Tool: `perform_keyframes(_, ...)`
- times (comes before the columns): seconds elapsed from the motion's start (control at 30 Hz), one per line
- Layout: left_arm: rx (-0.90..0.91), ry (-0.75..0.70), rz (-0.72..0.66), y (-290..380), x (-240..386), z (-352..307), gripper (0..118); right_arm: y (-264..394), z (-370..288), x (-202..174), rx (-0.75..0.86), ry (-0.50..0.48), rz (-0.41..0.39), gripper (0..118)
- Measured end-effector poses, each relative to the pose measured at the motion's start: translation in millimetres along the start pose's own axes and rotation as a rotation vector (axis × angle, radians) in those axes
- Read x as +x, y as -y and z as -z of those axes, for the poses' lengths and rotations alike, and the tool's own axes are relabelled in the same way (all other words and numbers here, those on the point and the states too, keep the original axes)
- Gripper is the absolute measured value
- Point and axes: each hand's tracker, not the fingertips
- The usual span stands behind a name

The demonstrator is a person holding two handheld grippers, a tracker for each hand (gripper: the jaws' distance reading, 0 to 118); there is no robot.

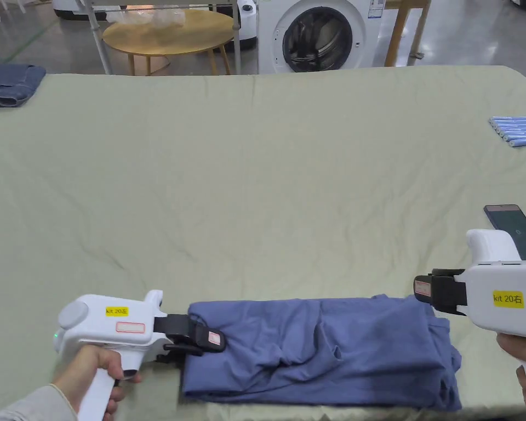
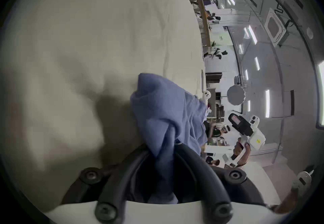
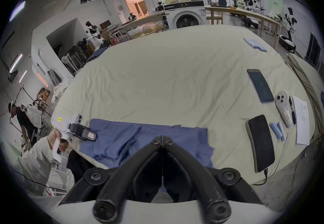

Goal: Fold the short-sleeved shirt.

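The short-sleeved shirt (image 1: 322,351) lies in a long blue band along the near edge of the bench (image 1: 267,181), already doubled over on itself; my left hand-held gripper (image 1: 204,342) sits at its left end, and in the left gripper view a bunch of the cloth runs between the jaws, so I judge it pinched there; my right hand-held gripper (image 1: 429,290) hangs just above the shirt's right end with its jaws closed on nothing, tips meeting in the right gripper view. The fabric looks thin, soft and light; I expect it to sag and slide unless both ends are taken together, so I would take hold at the corners, catching every layer; a grip on the top layer alone would likely pull the fold apart. As for writing: each tool carries a yellow sticker and a red-bordered label; I leave the lettering unread; the paper sheet (image 3: 302,121) at the right has lines too small to make out.
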Motion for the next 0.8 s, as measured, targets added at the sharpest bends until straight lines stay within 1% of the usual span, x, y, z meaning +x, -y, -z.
perform_keyframes(0.07,0.004,-0.03,0.02,-9.8,-1.1,-33.9,4,-4.7,-3.0,-4.8,0.005,-0.006,-0.006,0)
perform_keyframes(0.13,0.042,-0.053,-0.008,-18.6,-2.0,-75.6,4,-6.6,-2.0,-8.6,0.01,-0.009,-0.009,0)
perform_keyframes(0.17,0.072,-0.13,0.014,-23.9,-0.3,-100.4,4,-4.4,1.5,-7.1,0.01,-0.012,-0.008,0)
perform_keyframes(0.2,0.085,-0.189,0.011,-13.5,15.1,-118.8,4,-4.4,3.0,-9.1,0.008,-0.017,-0.011,0)
perform_keyframes(0.27,0.152,-0.293,0.003,-14.1,25.9,-164.6,4,-4.4,7.4,-16.3,0.004,-0.031,-0.023,0)
perform_keyframes(0.33,0.197,-0.393,-0.001,-16.3,44.4,-196.8,4,-5.2,13.2,-24.9,-0.003,-0.04,-0.029,0)
perform_keyframes(0.4,0.21,-0.489,0.052,-12.4,70.1,-208.2,4,-5.9,17.8,-29.7,-0.012,-0.051,-0.037,0)
perform_keyframes(0.47,0.2,-0.559,0.081,-14.9,88.9,-205.6,4,-7.5,22.1,-35.6,-0.017,-0.062,-0.043,0)
perform_keyframes(0.53,0.193,-0.7,0.141,-11.8,112.6,-184.1,4,-7.8,24.4,-39.4,-0.019,-0.073,-0.044,0)
perform_keyframes(0.57,0.199,-0.724,0.152,-18.1,113.6,-176.3,4,-8.0,27.6,-40.4,-0.022,-0.08,-0.048,0)
perform_keyframes(0.6,0.182,-0.747,0.176,-25.0,115.3,-163.9,4,-8.0,28.4,-41.8,-0.024,-0.082,-0.05,0)
perform_keyframes(0.67,0.105,-0.897,0.215,-26.3,132.5,-121.0,4,-7.7,28.4,-43.1,-0.026,-0.087,-0.052,0)
perform_keyframes(0.7,0.064,-0.945,0.261,-26.9,138.7,-98.6,4,-8.1,29.2,-42.3,-0.029,-0.091,-0.054,0)
perform_keyframes(0.73,0.029,-0.963,0.284,-20.4,143.2,-73.1,4,-8.2,28.5,-42.2,-0.028,-0.091,-0.055,0)
perform_keyframes(0.8,-0.003,-0.955,0.304,-23.5,146.1,-35.4,4,-8.1,25.8,-40.3,-0.024,-0.09,-0.053,0)
